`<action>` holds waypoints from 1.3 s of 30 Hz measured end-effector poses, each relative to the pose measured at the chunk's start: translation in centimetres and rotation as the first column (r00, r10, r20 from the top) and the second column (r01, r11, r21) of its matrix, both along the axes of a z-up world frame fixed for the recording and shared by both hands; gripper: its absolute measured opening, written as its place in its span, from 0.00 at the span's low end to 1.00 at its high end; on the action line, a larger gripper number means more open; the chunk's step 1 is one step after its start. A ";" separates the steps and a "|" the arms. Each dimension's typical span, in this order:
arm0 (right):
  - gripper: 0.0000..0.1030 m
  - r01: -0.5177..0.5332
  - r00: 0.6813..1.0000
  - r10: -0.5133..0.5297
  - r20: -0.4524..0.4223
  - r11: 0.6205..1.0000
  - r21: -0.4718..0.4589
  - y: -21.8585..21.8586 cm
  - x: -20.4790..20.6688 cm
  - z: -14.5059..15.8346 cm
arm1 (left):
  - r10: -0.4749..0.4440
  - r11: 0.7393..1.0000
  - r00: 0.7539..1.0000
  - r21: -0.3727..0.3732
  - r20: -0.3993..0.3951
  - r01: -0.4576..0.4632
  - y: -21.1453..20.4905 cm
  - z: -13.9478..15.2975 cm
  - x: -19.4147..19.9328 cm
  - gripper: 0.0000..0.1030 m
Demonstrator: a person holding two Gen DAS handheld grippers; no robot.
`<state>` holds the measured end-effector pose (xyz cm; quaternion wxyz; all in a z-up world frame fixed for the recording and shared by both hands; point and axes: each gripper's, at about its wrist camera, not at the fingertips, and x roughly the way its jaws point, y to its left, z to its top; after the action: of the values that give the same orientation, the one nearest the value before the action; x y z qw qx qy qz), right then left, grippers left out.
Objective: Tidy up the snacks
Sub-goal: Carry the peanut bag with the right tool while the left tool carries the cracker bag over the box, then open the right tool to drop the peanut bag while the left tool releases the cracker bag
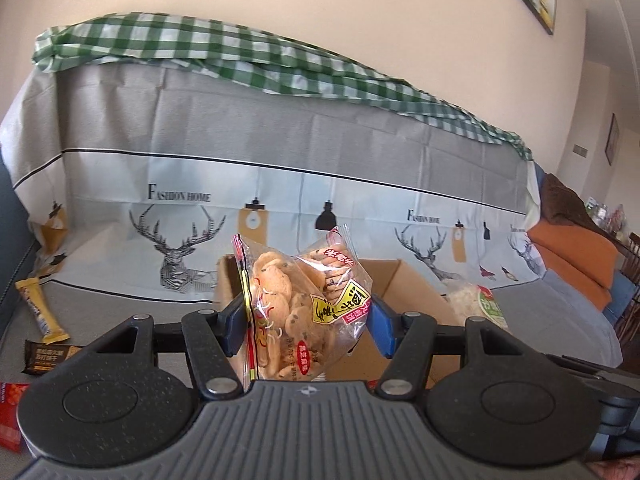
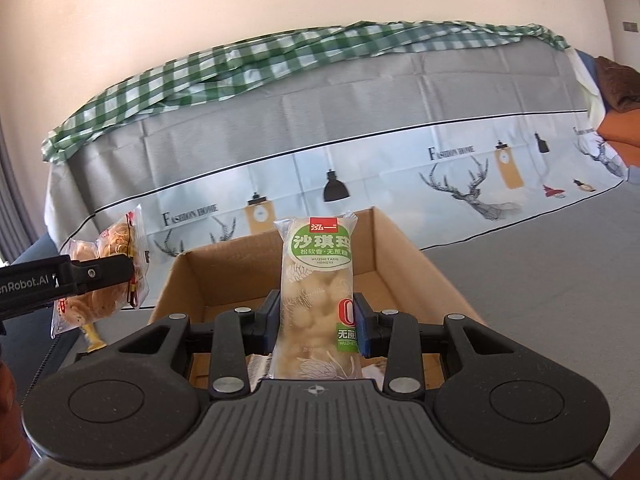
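the left gripper (image 1: 306,322) is closed on the cracker bag (image 1: 298,308), held up just before the cardboard box (image 1: 404,280). the right gripper (image 2: 316,322) clamps the sachima pack (image 2: 318,292) upright above the same box (image 2: 404,264). i think it is best to lower one pack at a time, deep inside the walls, and only then loosen the fingers, so nothing tips out.

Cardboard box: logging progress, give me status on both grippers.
Left gripper shut on cracker bag. Right gripper shut on sachima pack, over cardboard box. Nothing blocking.
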<state>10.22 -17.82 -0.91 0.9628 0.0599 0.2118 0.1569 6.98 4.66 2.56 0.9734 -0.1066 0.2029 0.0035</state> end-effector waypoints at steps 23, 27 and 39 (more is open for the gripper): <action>0.37 0.035 0.999 -0.034 0.036 0.999 -0.021 -1.0 -0.2 0.0 | -0.096 0.995 0.995 0.015 0.022 0.095 -3.3 -0.6 1.0 0.64; 0.37 0.029 0.999 -0.028 0.044 0.999 -0.022 -0.9 -0.4 0.0 | -0.097 0.995 0.995 0.011 0.026 0.096 -3.2 -0.6 0.9 0.64; 0.59 0.012 0.999 -0.011 0.049 1.000 -0.020 -0.3 -0.7 0.3 | -0.075 0.997 0.997 -0.018 0.024 0.076 -2.4 -0.3 0.7 0.76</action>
<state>9.54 -18.07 -0.62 0.9691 0.0473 0.1896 0.1507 7.68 2.21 2.24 0.9741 -0.1078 0.1955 -0.0365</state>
